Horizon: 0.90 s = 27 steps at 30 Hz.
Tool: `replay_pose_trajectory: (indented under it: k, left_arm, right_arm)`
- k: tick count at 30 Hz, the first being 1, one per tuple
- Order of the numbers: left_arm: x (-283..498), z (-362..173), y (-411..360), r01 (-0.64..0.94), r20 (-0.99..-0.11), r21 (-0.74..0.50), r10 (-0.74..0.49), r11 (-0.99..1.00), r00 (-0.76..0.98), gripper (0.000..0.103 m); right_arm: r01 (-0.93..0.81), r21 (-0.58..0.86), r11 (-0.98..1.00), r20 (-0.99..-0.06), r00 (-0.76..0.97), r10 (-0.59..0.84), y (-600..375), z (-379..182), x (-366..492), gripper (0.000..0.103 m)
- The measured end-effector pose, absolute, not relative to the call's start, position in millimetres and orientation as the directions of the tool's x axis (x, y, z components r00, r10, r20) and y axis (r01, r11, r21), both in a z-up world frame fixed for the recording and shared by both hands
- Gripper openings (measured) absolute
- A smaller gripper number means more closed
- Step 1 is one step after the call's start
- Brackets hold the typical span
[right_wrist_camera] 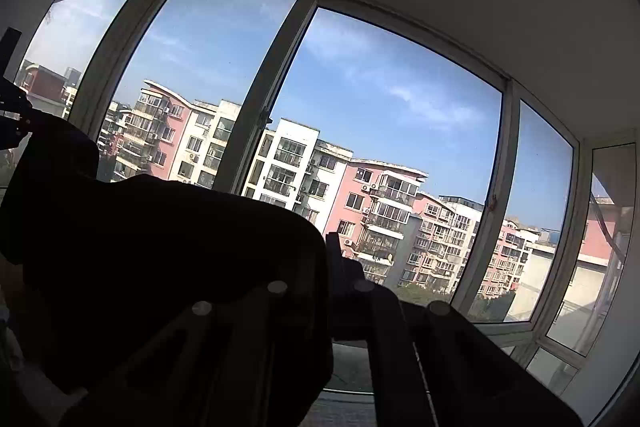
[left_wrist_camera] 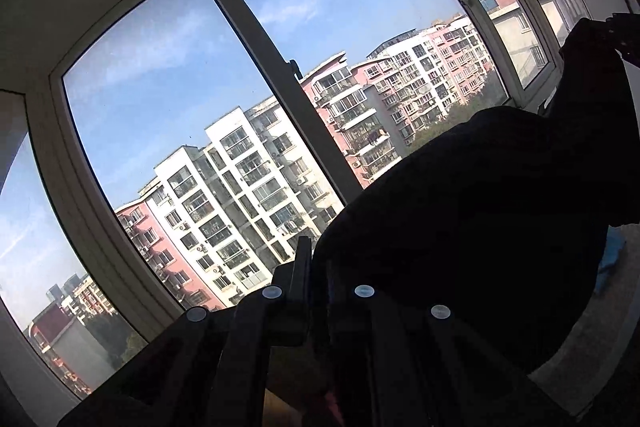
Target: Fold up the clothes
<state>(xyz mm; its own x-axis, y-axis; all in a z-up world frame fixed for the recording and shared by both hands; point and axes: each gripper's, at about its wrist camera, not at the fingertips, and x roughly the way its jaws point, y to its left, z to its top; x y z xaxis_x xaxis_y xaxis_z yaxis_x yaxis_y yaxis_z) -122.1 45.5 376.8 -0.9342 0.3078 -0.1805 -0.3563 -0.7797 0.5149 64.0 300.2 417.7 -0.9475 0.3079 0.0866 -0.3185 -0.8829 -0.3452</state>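
A dark garment (left_wrist_camera: 480, 195) hangs in the air, stretched between my two grippers in front of a big window. In the left wrist view my left gripper (left_wrist_camera: 316, 261) is shut on one edge of it. The cloth drapes over the right finger and runs up to my right gripper (left_wrist_camera: 620, 31) at the far right. In the right wrist view my right gripper (right_wrist_camera: 326, 253) is shut on the other edge of the garment (right_wrist_camera: 140, 235), which covers its left finger. My left gripper (right_wrist_camera: 12, 111) shows at the far left. Backlight makes the cloth a black shape with no detail.
A wide window with white frames (left_wrist_camera: 276, 59) fills both views, with apartment blocks (right_wrist_camera: 360, 195) and blue sky outside. A window sill (right_wrist_camera: 348, 367) runs below the right gripper. A light floor or ledge (left_wrist_camera: 600, 327) shows under the garment.
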Motion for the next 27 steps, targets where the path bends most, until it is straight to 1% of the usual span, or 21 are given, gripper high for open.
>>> replay_pose_trajectory:
  k: [2,4,5,7,8,11,15,17,20,22,24,27]
  left_arm:
    - [-106,390,40,-0.345,-0.152,0.520,0.313,-0.781,-0.937,0.007]
    - [-93,397,35,-0.341,-0.139,0.526,0.317,-0.779,-0.938,0.008]
    - [-87,400,33,-0.338,-0.134,0.532,0.316,-0.777,-0.939,0.008]
    - [-77,404,28,-0.331,-0.128,0.540,0.314,-0.774,-0.941,0.013]
    - [-73,404,26,-0.336,-0.134,0.543,0.315,-0.770,-0.940,0.014]
    - [-67,398,27,-0.361,-0.168,0.549,0.324,-0.754,-0.931,0.014]
    - [-66,397,25,-0.404,-0.249,0.567,0.319,-0.718,-0.915,0.013]
    - [-66,396,25,-0.425,-0.286,0.572,0.315,-0.702,-0.905,0.013]
    - [-71,396,30,-0.426,-0.313,0.592,0.292,-0.684,-0.904,0.013]
    - [-85,394,38,-0.433,-0.325,0.595,0.290,-0.677,-0.900,0.014]
    - [-104,391,48,-0.455,-0.346,0.580,0.302,-0.675,-0.888,0.014]
    - [-161,359,74,-0.489,-0.413,0.566,0.285,-0.664,-0.865,0.014]
  right_arm:
    - [-0.333,-0.352,-0.875,0.125,-0.943,0.309,294,428,78,0.004]
    - [-0.331,-0.350,-0.876,0.138,-0.944,0.301,291,435,90,0.004]
    - [-0.325,-0.347,-0.880,0.139,-0.946,0.294,290,438,95,0.004]
    - [-0.298,-0.342,-0.891,0.110,-0.954,0.277,287,442,99,0.004]
    - [-0.285,-0.338,-0.897,0.094,-0.959,0.269,286,444,101,0.004]
    - [-0.229,-0.330,-0.916,-0.003,-0.970,0.244,291,440,99,0.004]
    - [-0.165,-0.320,-0.933,-0.122,-0.969,0.214,296,435,99,0.004]
    - [-0.148,-0.318,-0.937,-0.161,-0.965,0.207,299,436,99,0.004]
    - [-0.169,-0.344,-0.923,-0.180,-0.953,0.242,305,434,81,0.004]
    - [-0.172,-0.325,-0.930,-0.208,-0.946,0.248,322,426,53,0.004]
    - [-0.187,-0.314,-0.931,-0.249,-0.930,0.271,346,406,12,0.004]
    - [-0.178,-0.269,-0.947,-0.358,-0.894,0.270,389,359,-69,0.004]
